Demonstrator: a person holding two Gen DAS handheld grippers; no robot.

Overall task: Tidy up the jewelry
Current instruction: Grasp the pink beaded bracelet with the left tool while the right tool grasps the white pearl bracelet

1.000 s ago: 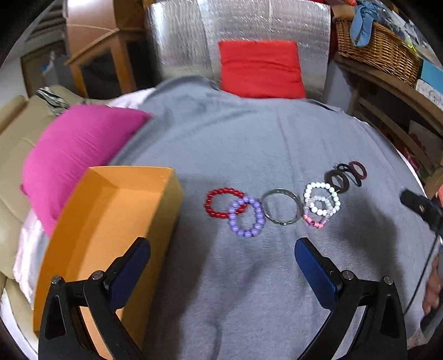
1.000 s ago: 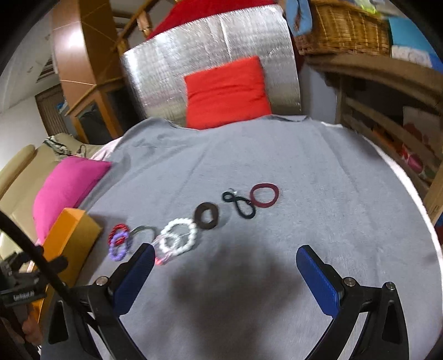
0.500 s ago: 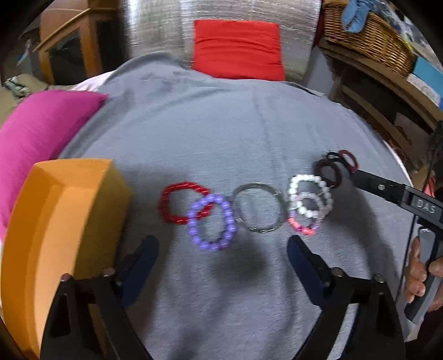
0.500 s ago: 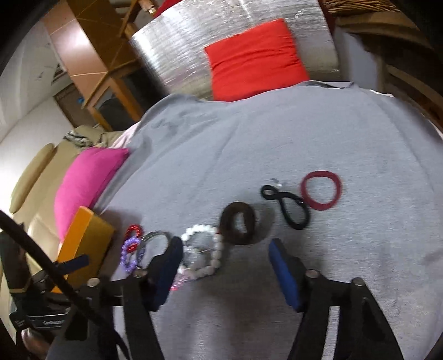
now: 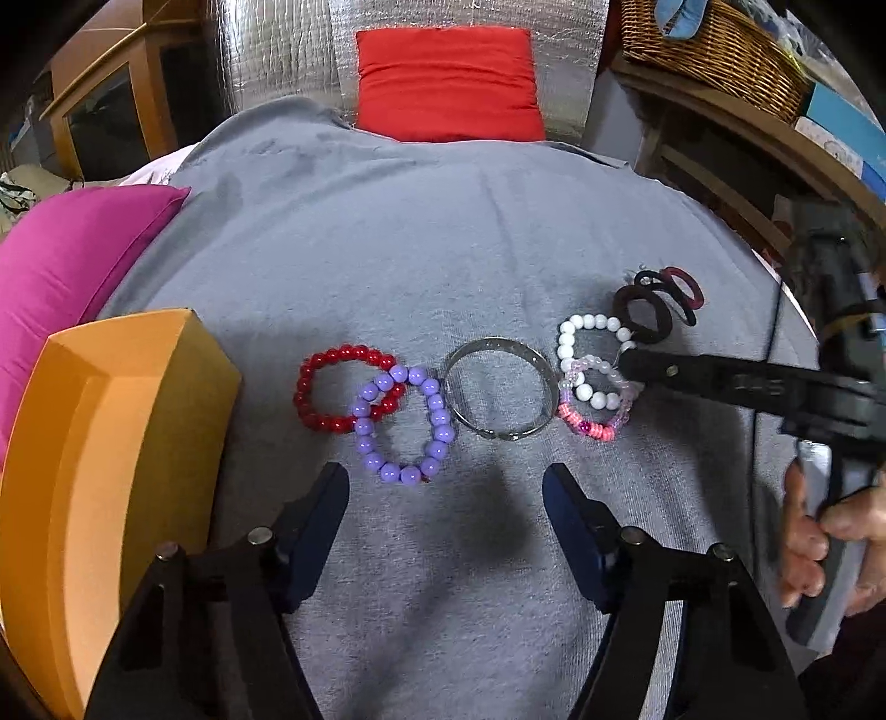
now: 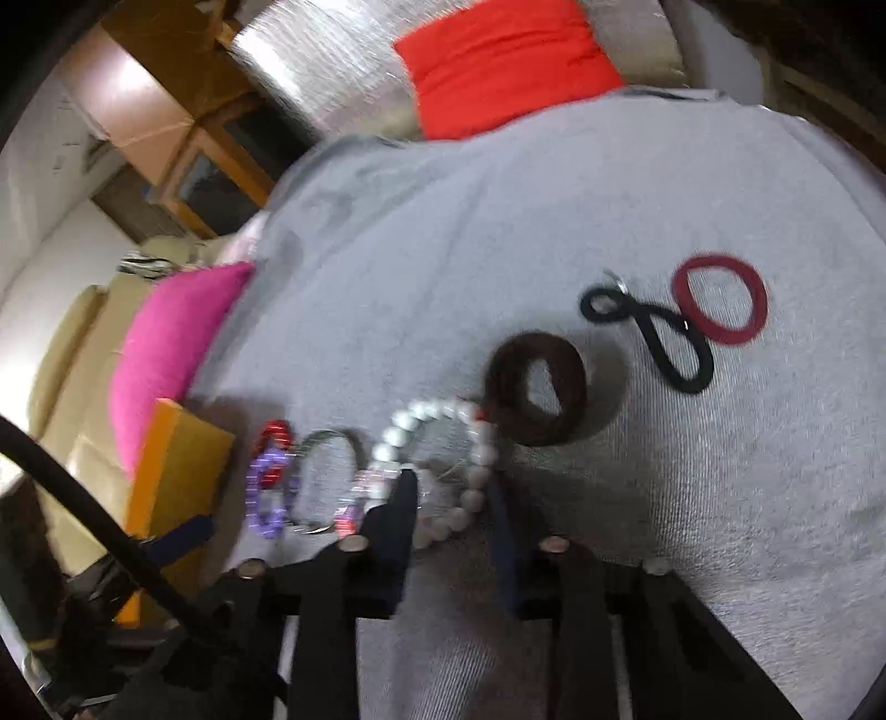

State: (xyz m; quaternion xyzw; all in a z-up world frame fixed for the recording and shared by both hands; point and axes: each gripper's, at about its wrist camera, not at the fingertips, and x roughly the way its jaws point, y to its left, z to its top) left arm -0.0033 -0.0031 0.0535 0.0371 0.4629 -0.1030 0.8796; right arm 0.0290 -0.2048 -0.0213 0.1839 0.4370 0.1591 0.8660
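Bracelets lie in a row on the grey cloth: red beads, purple beads, a silver bangle, white beads over pink ones. Beyond them are brown, black and maroon hair ties. My left gripper hovers just short of the purple bracelet and the bangle, its jaws closing with nothing between them. My right gripper reaches in from the right. Its jaws are closing around the near side of the white bead bracelet, and a gap still shows.
An open orange box stands at the left, beside a magenta cushion. A red cushion leans on a silver panel at the back. A wicker basket sits on shelving at the right. A person's hand holds the right gripper.
Both grippers came down and closer to the row of bracelets. The right one moved onto the white bead bracelet and narrowed its jaws a lot. The left jaws narrowed somewhat.
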